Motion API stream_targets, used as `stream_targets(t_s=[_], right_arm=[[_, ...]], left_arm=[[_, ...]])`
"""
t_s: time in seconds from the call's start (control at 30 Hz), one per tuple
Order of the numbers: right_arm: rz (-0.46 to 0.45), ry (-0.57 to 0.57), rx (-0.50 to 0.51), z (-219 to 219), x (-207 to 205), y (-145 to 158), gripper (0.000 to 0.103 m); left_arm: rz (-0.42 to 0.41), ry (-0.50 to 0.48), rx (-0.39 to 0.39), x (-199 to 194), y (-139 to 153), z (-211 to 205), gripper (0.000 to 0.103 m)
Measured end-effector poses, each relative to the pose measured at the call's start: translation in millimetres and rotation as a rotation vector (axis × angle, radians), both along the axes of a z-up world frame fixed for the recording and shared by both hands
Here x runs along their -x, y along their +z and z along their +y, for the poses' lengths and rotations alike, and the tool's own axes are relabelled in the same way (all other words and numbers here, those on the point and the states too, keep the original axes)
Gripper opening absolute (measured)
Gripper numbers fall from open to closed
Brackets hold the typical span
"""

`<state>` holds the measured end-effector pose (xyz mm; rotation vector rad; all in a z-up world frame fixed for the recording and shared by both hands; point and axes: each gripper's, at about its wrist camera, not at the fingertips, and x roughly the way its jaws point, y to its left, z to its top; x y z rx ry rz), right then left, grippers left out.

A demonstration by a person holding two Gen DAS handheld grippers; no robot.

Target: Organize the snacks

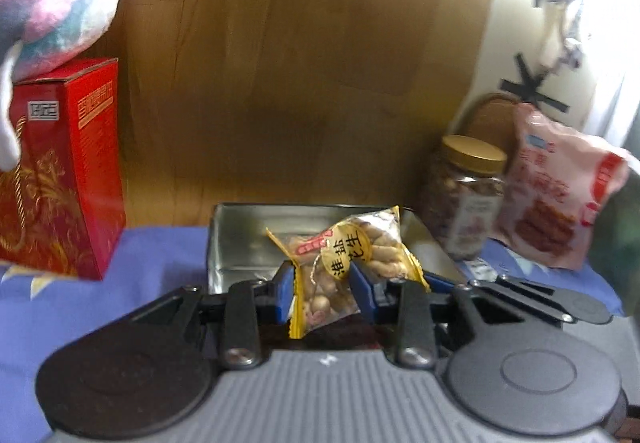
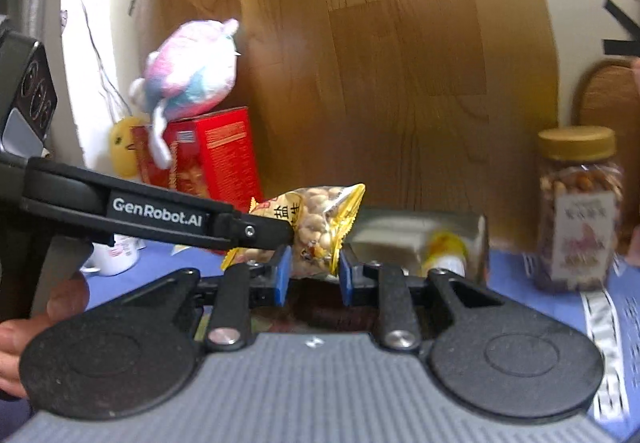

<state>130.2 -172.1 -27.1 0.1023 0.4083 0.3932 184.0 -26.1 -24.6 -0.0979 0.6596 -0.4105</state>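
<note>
While pinched, peanut packet (image 1: 352, 263) tilted, upper end right.

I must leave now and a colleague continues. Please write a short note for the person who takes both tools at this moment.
Left tool: shut on the peanut packet.
Right tool: shut on what appears to be the same packet, from the other side.
The packet is held up in front of the open metal tin.
Done: one yellow item already lies in the tin; it is too blurred to name.
Left: the packet is not yet put down, and probably goes in the tin. The nut jar and the pink snack bag are outside the tin, to its right.
</note>
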Motion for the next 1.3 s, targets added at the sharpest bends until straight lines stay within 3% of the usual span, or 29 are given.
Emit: stream_targets(t_s=[0.17, 0.4, 0.47, 0.57, 0.67, 0.87, 0.97, 1.1, 1.2, 1.3], right_arm=[[0.020, -0.018, 0.019, 6, -23, -10, 0.047], [0.019, -0.041, -0.122, -28, 19, -15, 0.047], [0.061, -0.046, -0.150, -38, 27, -24, 0.047], [0.145, -0.073, -0.168, -42, 23, -40, 0.046], [0.224, -0.108, -0.242, -49, 14, -52, 0.046], [0.307, -0.095, -0.258, -34, 23, -65, 0.045], [0.287, -0.062, -0.195, -20, 42, -66, 0.045], [0.295, 0.025, -0.160, -12, 59, -63, 0.043], [0.235, -0.007, -0.140, -19, 68, -52, 0.045], [0.210, -0.039, -0.186, -31, 66, -41, 0.045]], left_arm=[[0.002, 0.060, -0.067, -23, -13, 4, 0.042], [-0.018, 0.094, 0.017, 7, -14, 55, 0.049], [0.010, 0.103, 0.013, 12, -24, 63, 0.054], [0.090, 0.118, -0.016, 13, -47, 68, 0.054], [0.186, 0.112, 0.005, 14, -68, 72, 0.050], [0.176, 0.053, 0.049, 44, -61, 65, 0.045], [0.177, 0.018, 0.057, 59, -66, 54, 0.045], [0.126, -0.032, -0.066, 78, -62, 30, 0.046], [0.065, -0.003, -0.044, 85, -45, 45, 0.049], [0.025, 0.072, -0.018, 82, -33, 63, 0.051]])
